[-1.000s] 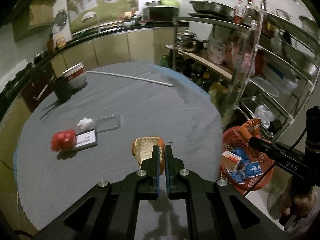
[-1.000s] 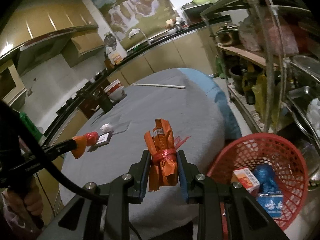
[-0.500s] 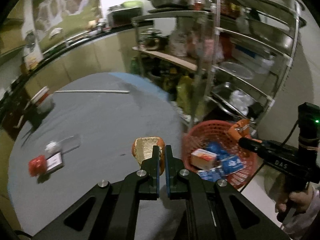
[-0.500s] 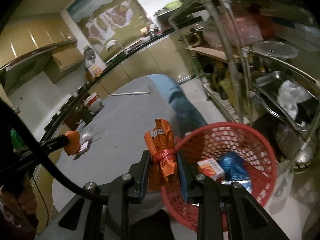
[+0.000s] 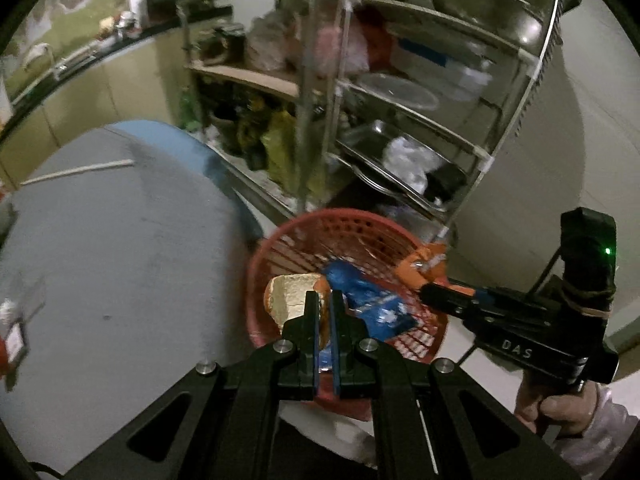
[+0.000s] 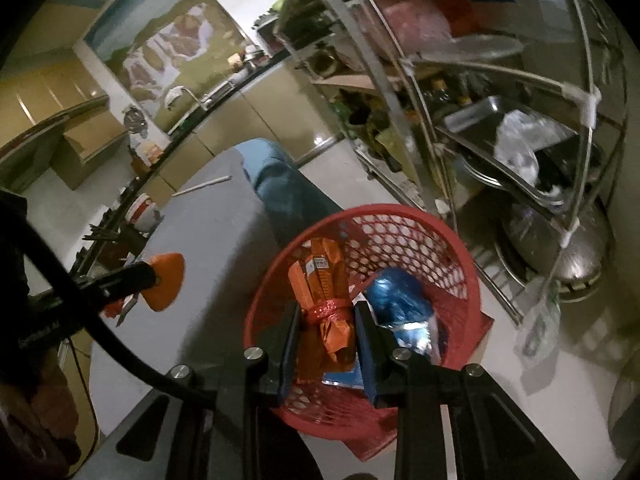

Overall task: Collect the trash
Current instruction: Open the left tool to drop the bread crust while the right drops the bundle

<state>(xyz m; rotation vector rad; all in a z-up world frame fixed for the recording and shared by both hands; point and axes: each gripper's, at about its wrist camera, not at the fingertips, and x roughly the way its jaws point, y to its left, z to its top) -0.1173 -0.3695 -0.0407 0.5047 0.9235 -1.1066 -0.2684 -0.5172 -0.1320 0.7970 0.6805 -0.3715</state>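
My left gripper [image 5: 325, 300] is shut on an orange peel piece [image 5: 294, 300], orange outside and pale inside. It hangs over the near left rim of the red mesh basket [image 5: 360, 220], which stands on the floor beside the table. My right gripper [image 6: 326, 316] is shut on an orange wrapper [image 6: 320, 276] tied with a red band, held above the red basket [image 6: 400, 216]. A blue wrapper [image 6: 400, 296] lies inside the basket. From the left wrist view, the right gripper [image 5: 432, 286] reaches in over the basket's right rim with the orange wrapper [image 5: 420, 264].
The round grey table [image 5: 120, 260] with a blue cloth edge lies left of the basket and bears a white stick [image 5: 76, 170]. A metal kitchen rack [image 5: 400, 100] full of pans and bags stands just behind the basket. A hand [image 5: 560, 404] grips the right tool.
Both grippers have swung away from the table and down until they hang over the red basket. Each keeps hold of its piece of trash.
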